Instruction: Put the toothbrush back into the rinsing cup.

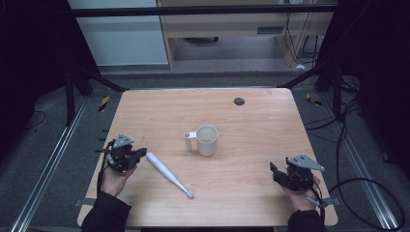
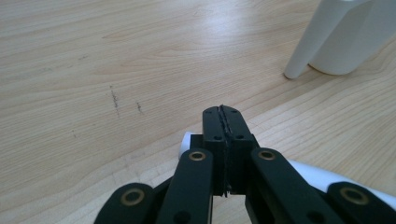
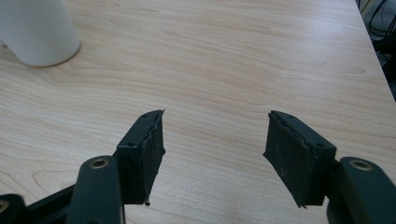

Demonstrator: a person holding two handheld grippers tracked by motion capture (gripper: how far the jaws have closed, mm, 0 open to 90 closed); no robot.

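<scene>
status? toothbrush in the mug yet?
Not yet. Done: nothing. The toothbrush lies flat on the table, apart from the upright mug. In hand: left gripper shut above its handle end, empty; right gripper open, empty. Left: likely grasp, lift, place.

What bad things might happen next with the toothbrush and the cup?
The left gripper has its jaws shut with nothing between them, right above the white toothbrush lying flat on the wooden table. Pushing down like that might roll or knock it away rather than pick it up. The white plastic cup with a handle stands upright close by, so a wide swing could tip it over.
</scene>
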